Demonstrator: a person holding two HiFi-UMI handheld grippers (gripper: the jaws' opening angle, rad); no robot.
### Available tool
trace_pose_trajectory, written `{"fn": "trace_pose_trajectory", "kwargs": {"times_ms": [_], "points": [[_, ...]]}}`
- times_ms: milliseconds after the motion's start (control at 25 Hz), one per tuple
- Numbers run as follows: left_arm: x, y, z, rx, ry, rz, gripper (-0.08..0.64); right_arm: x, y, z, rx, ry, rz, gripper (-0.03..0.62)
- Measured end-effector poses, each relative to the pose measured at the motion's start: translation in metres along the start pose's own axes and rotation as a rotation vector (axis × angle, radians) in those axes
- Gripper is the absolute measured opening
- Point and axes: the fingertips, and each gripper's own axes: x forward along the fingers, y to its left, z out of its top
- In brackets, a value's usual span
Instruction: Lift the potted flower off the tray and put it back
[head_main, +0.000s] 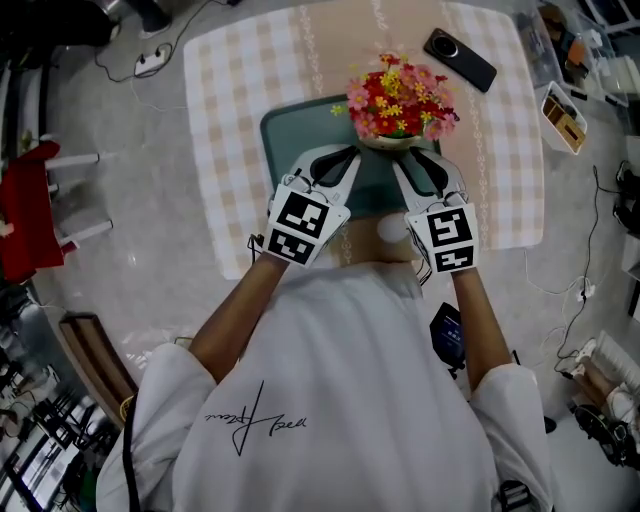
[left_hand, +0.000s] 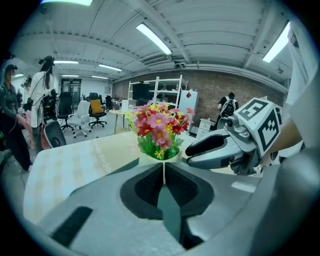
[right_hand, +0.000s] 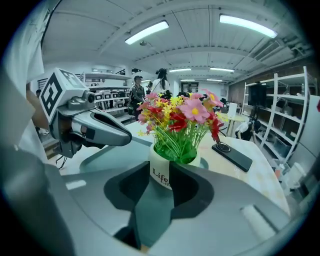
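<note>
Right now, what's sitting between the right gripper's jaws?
The white pot of red, pink and yellow flowers, pressed by both jaws, seen in the right gripper view.

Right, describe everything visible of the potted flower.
The potted flower stands upright above the dark green tray: red, pink and yellow blooms on green stems, plastic-looking, in a cream pot with lettering starting "Life". The right gripper clamps the pot's sides; the left gripper pinches its rim. Whether it clears the tray cannot be told.
</note>
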Motion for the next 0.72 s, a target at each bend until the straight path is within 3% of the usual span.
{"fn": "trace_pose_trajectory", "kwargs": {"times_ms": [360,720], "points": [[-0.017,-0.009,0.013,-0.015,-0.045,-0.021,-0.001,-0.013,0.008,0.018,-0.002,-0.045,-0.016,0.032],[-0.039,-0.013,0.018,-0.042,-0.084,-0.019,-0.002,-0.029,0.021,0.028,-0.01,-0.074,-0.01,0.006]]}}
